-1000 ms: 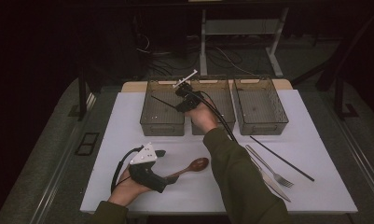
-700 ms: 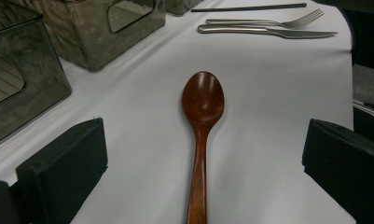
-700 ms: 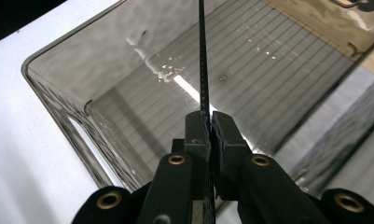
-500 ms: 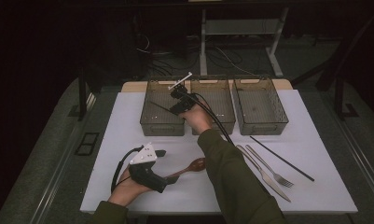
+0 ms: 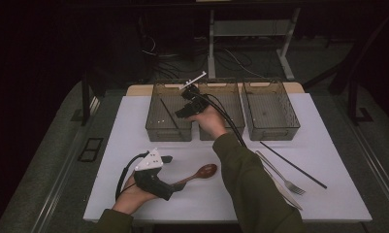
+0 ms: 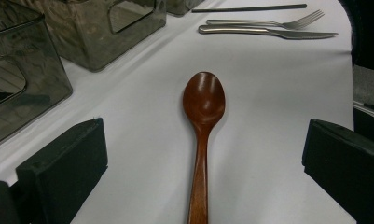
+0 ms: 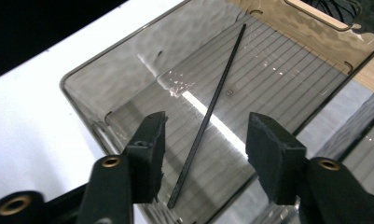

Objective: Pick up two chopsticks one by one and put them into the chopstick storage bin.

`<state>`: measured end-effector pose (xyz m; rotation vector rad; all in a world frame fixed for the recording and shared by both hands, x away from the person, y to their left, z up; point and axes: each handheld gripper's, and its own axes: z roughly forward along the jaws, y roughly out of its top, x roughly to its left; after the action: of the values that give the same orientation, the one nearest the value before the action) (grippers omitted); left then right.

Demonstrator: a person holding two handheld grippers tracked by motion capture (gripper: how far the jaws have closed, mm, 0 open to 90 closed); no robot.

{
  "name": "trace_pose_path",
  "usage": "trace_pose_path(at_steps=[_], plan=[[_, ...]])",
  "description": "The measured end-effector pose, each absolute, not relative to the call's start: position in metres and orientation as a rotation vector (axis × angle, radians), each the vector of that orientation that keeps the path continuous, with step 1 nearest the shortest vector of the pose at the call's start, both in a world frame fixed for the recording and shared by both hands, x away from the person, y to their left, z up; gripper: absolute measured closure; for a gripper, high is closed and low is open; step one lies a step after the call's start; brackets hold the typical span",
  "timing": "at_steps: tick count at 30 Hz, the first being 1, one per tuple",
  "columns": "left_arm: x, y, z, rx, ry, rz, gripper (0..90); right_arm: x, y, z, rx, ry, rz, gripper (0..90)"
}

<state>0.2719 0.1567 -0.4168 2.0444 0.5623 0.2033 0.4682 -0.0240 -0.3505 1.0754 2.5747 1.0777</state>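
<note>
High view first: the white table [image 5: 134, 126] takes up most of the scene, with three smoky translucent bins set in a row along its far edge. The left bin [image 5: 155, 121] holds a black chopstick [image 5: 169, 114] that lies slanted across its ribbed floor, the middle bin [image 5: 233, 114] sits just beside it, and the right bin [image 5: 272, 127] stands a little apart. The person's right forearm, in a dark green sleeve [image 5: 250, 179], reaches up across the table so that the right gripper [image 5: 187, 104] hangs over the border of the left and middle bins. In the right gripper view its black jaws have just been opening and stand apart above the left bin [image 7: 86, 74], with the chopstick [image 7: 212, 100] lying free on the bin floor below the gap, touched by neither pad. Near the front edge the left gripper [image 5: 175, 187] rests low on the table in the person's left hand, aimed at a brown wooden spoon [image 5: 200, 174]. The left gripper view shows its jaws spread wide, one at each side, with the spoon [image 6: 203, 116] lying flat on the table between them, bowl pointing away, and neither pad touching it. At the right of the table lie a second black chopstick [image 5: 293, 165], a steel fork [image 5: 282, 175] and a table knife [image 5: 279, 187], close together and well apart from both grippers.
</note>
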Motion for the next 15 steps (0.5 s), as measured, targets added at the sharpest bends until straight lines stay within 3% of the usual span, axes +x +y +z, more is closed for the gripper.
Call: trace_pose_path(at_steps=[15], plan=[[0.272, 0.156, -0.417, 2.053, 0.566, 0.206, 0.0, 0.445, -0.084, -0.32, 1.029, 2.559, 1.139, 38.4]])
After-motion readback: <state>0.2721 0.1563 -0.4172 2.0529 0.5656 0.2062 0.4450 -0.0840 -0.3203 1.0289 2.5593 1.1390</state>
